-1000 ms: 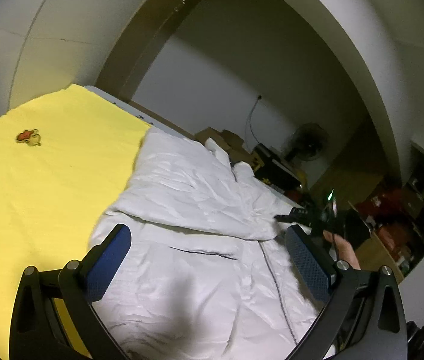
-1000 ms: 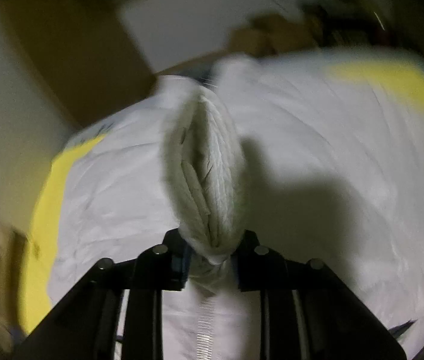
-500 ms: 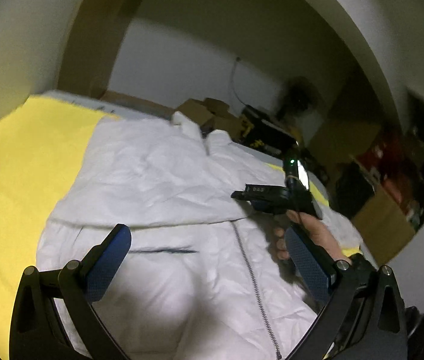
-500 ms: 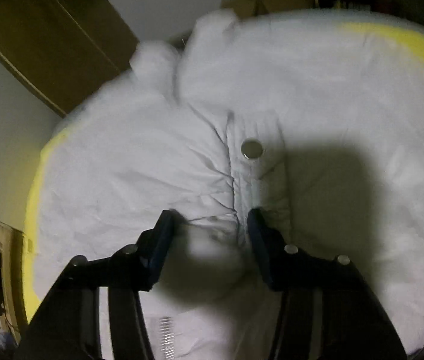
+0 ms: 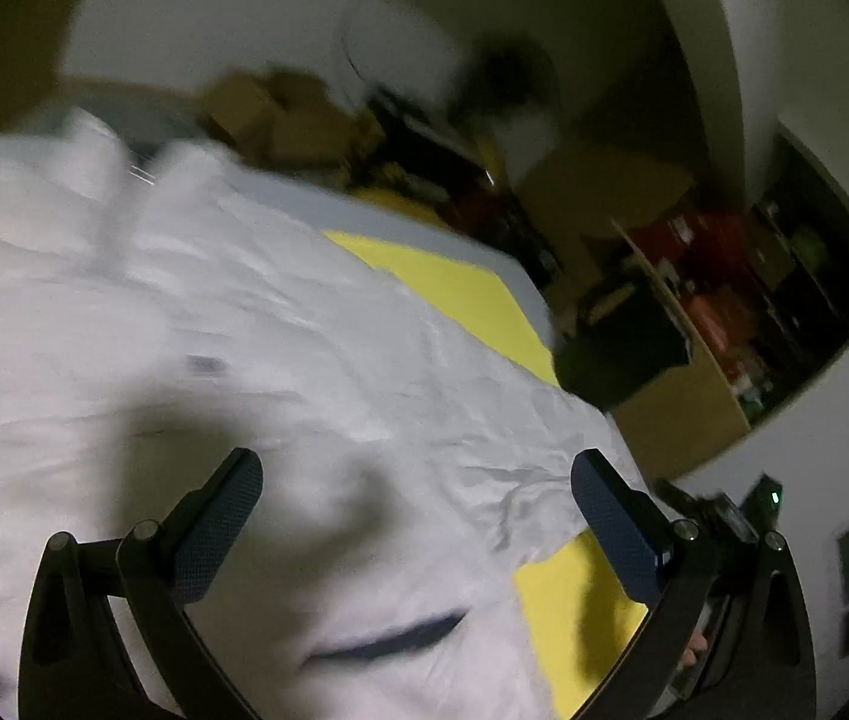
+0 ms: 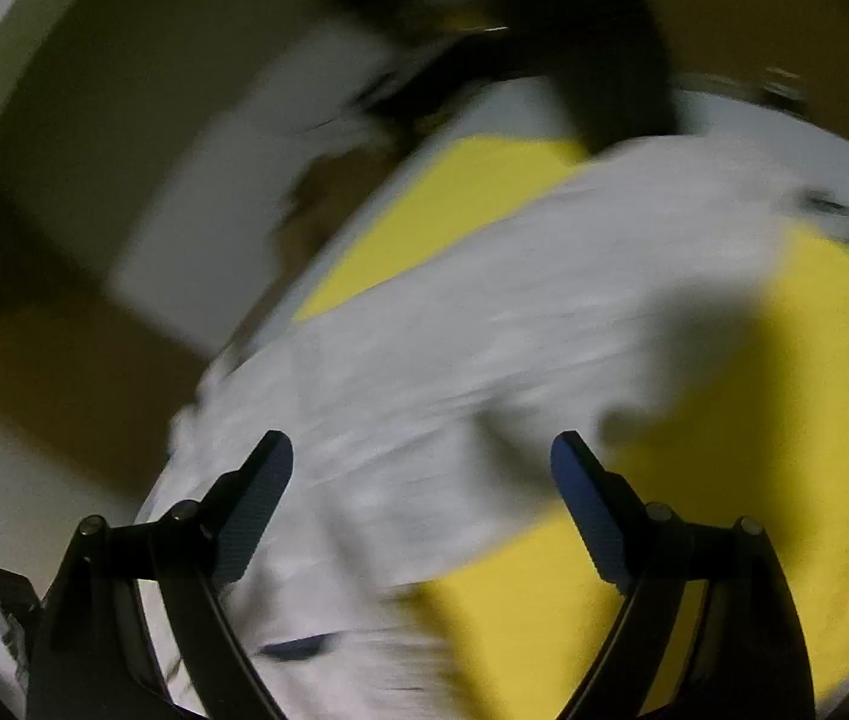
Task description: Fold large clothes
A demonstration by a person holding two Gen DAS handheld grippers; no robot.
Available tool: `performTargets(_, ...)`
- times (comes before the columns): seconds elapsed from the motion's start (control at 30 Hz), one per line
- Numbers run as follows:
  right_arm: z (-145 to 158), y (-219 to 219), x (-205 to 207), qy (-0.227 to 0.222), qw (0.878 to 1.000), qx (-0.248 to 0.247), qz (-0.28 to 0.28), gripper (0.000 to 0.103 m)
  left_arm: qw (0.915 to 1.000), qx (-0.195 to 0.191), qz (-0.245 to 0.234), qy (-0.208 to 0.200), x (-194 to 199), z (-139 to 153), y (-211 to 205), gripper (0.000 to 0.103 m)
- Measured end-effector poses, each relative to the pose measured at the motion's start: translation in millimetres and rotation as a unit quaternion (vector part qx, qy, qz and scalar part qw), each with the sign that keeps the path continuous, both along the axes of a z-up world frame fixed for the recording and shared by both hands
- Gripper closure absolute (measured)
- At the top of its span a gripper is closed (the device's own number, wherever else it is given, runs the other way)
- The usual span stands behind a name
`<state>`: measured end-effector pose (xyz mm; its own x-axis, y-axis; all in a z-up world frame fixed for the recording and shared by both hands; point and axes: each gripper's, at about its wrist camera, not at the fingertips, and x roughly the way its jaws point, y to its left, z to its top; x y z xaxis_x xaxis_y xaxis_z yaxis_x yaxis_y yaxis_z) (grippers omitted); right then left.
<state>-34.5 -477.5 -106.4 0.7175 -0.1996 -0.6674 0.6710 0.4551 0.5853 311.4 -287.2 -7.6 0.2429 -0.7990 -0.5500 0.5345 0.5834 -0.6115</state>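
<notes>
Both tools empty: left tool [image 5: 418, 516] and right tool [image 6: 421, 498] spread wide above the white jacket [image 5: 304, 360]. Jacket lies spread ahead of both on the yellow sheet [image 6: 814, 420]. Body fold apparently outstanding; views blurred.

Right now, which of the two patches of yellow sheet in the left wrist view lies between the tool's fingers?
The near patch, beside the white jacket and just inside the left tool's right finger; the far patch lies beyond the jacket.
</notes>
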Motion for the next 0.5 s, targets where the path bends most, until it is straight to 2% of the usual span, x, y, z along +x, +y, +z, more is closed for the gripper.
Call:
performTargets(0.17,-18.3,-45.7,-57.7,0.015,0.998,0.029,-0.054,0.018,0.9982,0.033,-0.027,0.041,27.7,-53.1,-86.1,0.0)
performTargets(0.27,-34.6,-63.4,-73.2,0.008,0.995,0.062,-0.071,0.018,0.9957,0.027,-0.045,0.076,37.5,-74.4,-109.6,0.0)
performTargets(0.33,-42.1,-76.3,-74.8,0.006,0.994,0.076,-0.077,0.019,0.9938,0.03,-0.041,0.099,42.9,-88.4,-116.6,0.0)
performTargets(0.4,-44.0,-93.4,-78.3,-0.009,0.993,0.1,-0.065,0.022,0.9926,0.028,-0.034,0.113,47.0,-97.6,-117.5,0.0)
performTargets(0.5,-60.5,-110.9,-66.5,-0.049,0.987,0.139,-0.06,0.038,0.9924,0.027,-0.038,0.114,50.2,-100.4,-121.0,0.0)
